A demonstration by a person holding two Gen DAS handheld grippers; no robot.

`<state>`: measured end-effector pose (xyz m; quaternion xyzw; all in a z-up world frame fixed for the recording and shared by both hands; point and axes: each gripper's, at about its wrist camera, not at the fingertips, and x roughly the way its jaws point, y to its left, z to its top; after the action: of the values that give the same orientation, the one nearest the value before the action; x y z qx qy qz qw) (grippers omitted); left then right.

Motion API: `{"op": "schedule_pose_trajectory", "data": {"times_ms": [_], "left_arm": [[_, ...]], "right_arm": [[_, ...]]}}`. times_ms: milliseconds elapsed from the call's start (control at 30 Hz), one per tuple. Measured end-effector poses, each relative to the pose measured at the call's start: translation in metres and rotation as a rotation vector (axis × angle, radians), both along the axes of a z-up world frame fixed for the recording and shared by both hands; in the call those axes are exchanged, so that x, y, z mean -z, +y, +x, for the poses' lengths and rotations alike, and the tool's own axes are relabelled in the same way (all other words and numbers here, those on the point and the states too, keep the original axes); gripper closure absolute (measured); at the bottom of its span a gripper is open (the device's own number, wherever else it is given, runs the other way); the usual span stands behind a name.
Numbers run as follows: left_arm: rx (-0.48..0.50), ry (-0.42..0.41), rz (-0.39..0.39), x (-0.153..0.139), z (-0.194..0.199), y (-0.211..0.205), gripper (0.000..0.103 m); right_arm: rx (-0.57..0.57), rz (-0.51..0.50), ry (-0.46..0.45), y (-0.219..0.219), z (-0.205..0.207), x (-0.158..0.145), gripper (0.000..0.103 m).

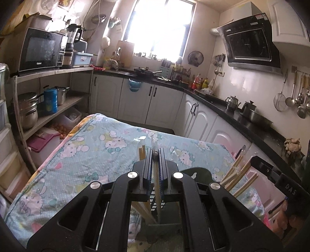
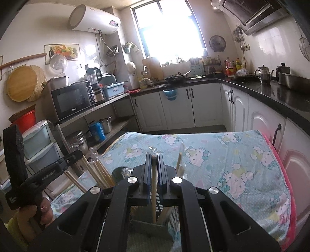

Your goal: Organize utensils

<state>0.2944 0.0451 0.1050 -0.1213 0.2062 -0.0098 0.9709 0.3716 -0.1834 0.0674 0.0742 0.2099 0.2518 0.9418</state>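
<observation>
Both grippers clamped. Left gripper (image 1: 154, 155) pinches a pale wooden chopstick (image 1: 158, 193) in clear wrap, upright above the dark holder (image 1: 162, 226) on the cartoon-cat tablecloth (image 1: 77, 155). Right gripper (image 2: 154, 157) pinches a dark-tipped chopstick (image 2: 154, 193) above the same holder. Only the right view shows the wall-mounted water heater (image 2: 93, 18); only the left shows hanging ladles (image 1: 298, 97).

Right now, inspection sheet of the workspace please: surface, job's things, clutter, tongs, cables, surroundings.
Surface: table under a cartoon-cat cloth, rumpled.
Job's things: each set of tongs grips a single chopstick over a slotted holder; more chopsticks stand bundled beside it.
Clutter: clear wrappers on the cloth.
Tongs: left tongs shut on a chopstick; right tongs likewise.
Cables: nothing seen on the table.
Surroundings: kitchen with a microwave, kettles on a black counter, hanging ladles.
</observation>
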Motion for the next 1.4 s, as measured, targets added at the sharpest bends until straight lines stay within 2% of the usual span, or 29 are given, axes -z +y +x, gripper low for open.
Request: {"op": "schedule_pose_trajectory", "data": {"times_ms": [33,100,167,233,300,433,500,567,667,733,800,967,1133,1267,1400], "left_arm": [[-0.002,0.002,-0.002,0.000,-0.002,0.001,0.101],[0.000,0.005,-0.012,0.000,-0.004,0.003,0.095],[0.001,0.011,-0.022,0.000,-0.007,0.005,0.091],[-0.003,0.014,-0.020,-0.001,-0.011,0.006,0.089],[-0.006,0.017,-0.020,-0.001,-0.014,0.006,0.078],[0.002,0.017,-0.026,-0.004,-0.025,0.008,0.072],[0.002,0.016,-0.024,-0.005,-0.031,0.008,0.064],[0.003,0.014,-0.025,-0.006,-0.036,0.008,0.063],[0.005,0.006,-0.026,-0.009,-0.045,0.009,0.047],[0.010,-0.001,-0.024,-0.010,-0.051,0.009,0.046],[0.014,-0.012,-0.016,-0.012,-0.059,0.007,0.036],[0.024,-0.030,0.006,-0.012,-0.077,0.003,0.025],[0.023,-0.034,0.007,-0.007,-0.094,0.003,0.012],[0.022,-0.024,0.009,0.001,-0.104,0.003,0.011],[0.016,-0.003,0.023,0.011,-0.114,0.001,0.011]], "right_arm": [[0.003,-0.002,0.005,0.000,-0.001,0.001,0.096],[0.012,-0.007,0.022,-0.002,-0.002,0.002,0.084],[0.020,-0.005,0.031,-0.005,-0.004,0.004,0.079],[0.022,-0.009,0.035,-0.006,-0.006,0.004,0.078],[0.025,-0.010,0.036,-0.008,-0.010,0.004,0.077],[0.026,-0.014,0.031,-0.009,-0.017,0.003,0.072],[0.029,-0.019,0.028,-0.009,-0.023,0.003,0.068],[0.029,-0.021,0.023,-0.009,-0.030,0.001,0.065],[0.029,-0.031,0.010,-0.009,-0.042,-0.001,0.060],[0.028,-0.035,0.002,-0.008,-0.050,-0.003,0.057],[0.029,-0.040,-0.006,-0.007,-0.056,-0.005,0.056],[0.029,-0.063,-0.034,-0.007,-0.077,-0.007,0.052],[0.035,-0.092,-0.069,-0.008,-0.100,-0.006,0.040],[0.031,-0.107,-0.081,-0.008,-0.116,-0.002,0.026],[0.033,-0.114,-0.083,-0.010,-0.131,0.006,0.018]]}}
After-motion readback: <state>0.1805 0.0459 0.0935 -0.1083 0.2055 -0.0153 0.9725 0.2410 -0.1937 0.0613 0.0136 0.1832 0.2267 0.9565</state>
